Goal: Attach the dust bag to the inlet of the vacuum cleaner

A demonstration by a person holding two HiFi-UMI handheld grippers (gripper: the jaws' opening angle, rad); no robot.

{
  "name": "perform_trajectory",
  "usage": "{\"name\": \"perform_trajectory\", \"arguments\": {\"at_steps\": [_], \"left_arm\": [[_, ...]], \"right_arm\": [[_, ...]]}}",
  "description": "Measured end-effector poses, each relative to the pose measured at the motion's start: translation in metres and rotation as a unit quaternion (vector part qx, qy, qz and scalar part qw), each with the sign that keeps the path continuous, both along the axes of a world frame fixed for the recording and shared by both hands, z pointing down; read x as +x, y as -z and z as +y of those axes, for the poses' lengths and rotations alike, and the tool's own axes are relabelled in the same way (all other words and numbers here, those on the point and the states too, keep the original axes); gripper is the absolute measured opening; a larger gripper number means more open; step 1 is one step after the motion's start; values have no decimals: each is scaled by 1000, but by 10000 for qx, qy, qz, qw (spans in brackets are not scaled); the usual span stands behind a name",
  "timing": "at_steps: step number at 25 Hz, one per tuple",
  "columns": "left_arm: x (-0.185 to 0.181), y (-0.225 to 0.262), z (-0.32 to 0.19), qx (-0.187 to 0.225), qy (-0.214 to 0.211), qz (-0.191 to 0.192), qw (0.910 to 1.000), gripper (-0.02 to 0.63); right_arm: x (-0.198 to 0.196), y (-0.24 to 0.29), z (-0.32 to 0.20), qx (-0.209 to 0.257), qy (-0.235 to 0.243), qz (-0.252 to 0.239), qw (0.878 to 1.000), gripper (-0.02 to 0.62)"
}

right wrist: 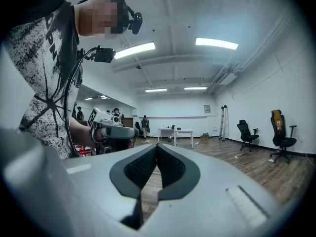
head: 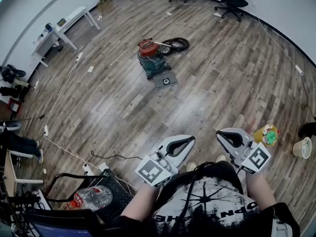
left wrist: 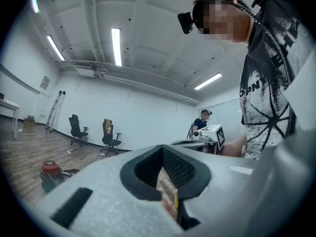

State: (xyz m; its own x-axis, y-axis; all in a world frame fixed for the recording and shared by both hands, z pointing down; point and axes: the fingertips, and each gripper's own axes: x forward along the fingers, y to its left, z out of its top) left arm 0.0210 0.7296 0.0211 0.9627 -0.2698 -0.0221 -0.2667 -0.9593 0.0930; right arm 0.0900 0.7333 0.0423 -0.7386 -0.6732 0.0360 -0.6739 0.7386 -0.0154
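The vacuum cleaner, a green drum with a red top, stands far off on the wooden floor, its black hose coiled behind it. A flat grey dust bag with a round hole lies on the floor just in front of it. My left gripper and right gripper are held close to my chest, side by side and level. Both are shut with nothing between the pads. In the left gripper view the vacuum cleaner is small at the lower left, beyond the shut left gripper. The right gripper view shows only the room beyond the shut right gripper.
Office chairs stand at the far wall and a white table at the left. A cart with a water bottle is at my lower left. A yellow bag and a pale bucket sit on the floor at my right. Cables cross the floor.
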Motion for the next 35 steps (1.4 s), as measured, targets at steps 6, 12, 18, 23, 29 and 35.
{"name": "perform_trajectory", "arguments": {"at_steps": [6, 12, 18, 23, 29, 35], "left_arm": [[14, -1, -6, -58, -99, 129, 9999, -2], [34, -9, -21, -147, -114, 4, 9998, -2], [63, -8, -66, -234, 219, -121, 9994, -2], [103, -4, -110, -189, 608, -127, 9979, -2], [156, 7, -158, -167, 954, -45, 9953, -2], [189, 9, -186, -138, 1238, -163, 9921, -2]], "right_arm": [[10, -5, 0, -90, -53, 108, 9999, 8], [30, -14, -19, -249, -27, 2, 9997, 8], [49, -10, -69, -170, 426, -107, 9989, 8], [78, -7, -120, -116, 971, -89, 9952, 8], [114, 10, -171, 112, 1489, -133, 9887, 8], [145, 18, -196, 306, 1836, -238, 9822, 8]]}}
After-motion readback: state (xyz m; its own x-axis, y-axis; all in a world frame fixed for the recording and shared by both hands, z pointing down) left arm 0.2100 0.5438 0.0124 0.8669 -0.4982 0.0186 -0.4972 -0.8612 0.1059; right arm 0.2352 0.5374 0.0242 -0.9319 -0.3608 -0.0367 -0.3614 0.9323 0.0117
